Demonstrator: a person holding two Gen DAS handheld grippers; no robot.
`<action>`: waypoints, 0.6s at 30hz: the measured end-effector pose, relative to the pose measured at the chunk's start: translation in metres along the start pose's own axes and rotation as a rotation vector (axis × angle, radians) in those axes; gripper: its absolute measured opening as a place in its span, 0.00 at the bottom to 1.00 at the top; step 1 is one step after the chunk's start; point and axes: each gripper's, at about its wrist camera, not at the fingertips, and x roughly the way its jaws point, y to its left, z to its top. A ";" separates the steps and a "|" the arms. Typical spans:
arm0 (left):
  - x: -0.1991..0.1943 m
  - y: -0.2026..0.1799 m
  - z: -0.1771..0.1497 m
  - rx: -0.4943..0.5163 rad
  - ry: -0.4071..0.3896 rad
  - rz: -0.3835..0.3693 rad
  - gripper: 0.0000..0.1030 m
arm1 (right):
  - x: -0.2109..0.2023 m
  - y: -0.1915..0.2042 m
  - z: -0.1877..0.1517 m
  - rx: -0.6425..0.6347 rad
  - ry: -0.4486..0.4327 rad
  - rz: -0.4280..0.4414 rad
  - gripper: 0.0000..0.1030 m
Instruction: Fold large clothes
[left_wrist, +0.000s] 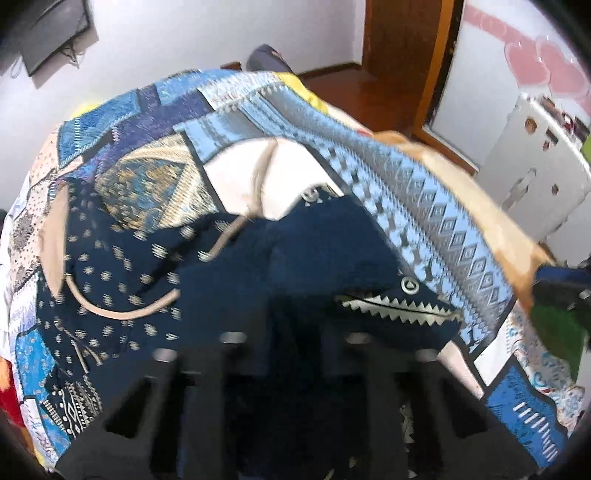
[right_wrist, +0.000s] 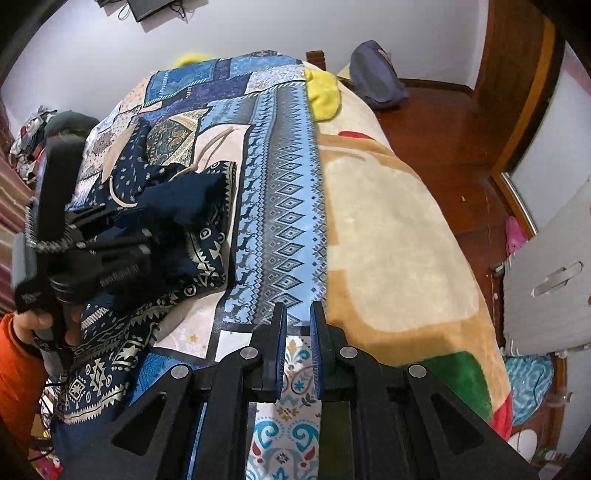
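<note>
Navy patterned garment (right_wrist: 177, 221) lies bunched on the patchwork bedspread (right_wrist: 280, 206), left half of the bed, over a beige blanket (right_wrist: 391, 236). In my left wrist view the dark cloth (left_wrist: 317, 258) fills the space at the tongs. Left tongs (right_wrist: 155, 236) are pinched on a fold of the navy garment; the jaws themselves are blurred in their own view. Right tongs (right_wrist: 297, 317) hang above the bedspread's near edge, the 2 jaws drawn narrow, nothing between them. A hand (right_wrist: 48, 325) in an orange sleeve (right_wrist: 18, 369) grips the left handle.
</note>
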 end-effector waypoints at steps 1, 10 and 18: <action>-0.004 0.002 0.002 0.001 -0.016 0.020 0.12 | 0.002 0.003 0.002 -0.004 0.001 0.004 0.08; -0.112 0.102 0.001 -0.159 -0.265 0.135 0.11 | -0.003 0.044 0.028 -0.081 -0.055 0.021 0.08; -0.141 0.191 -0.041 -0.308 -0.296 0.196 0.11 | 0.000 0.113 0.066 -0.238 -0.127 -0.022 0.08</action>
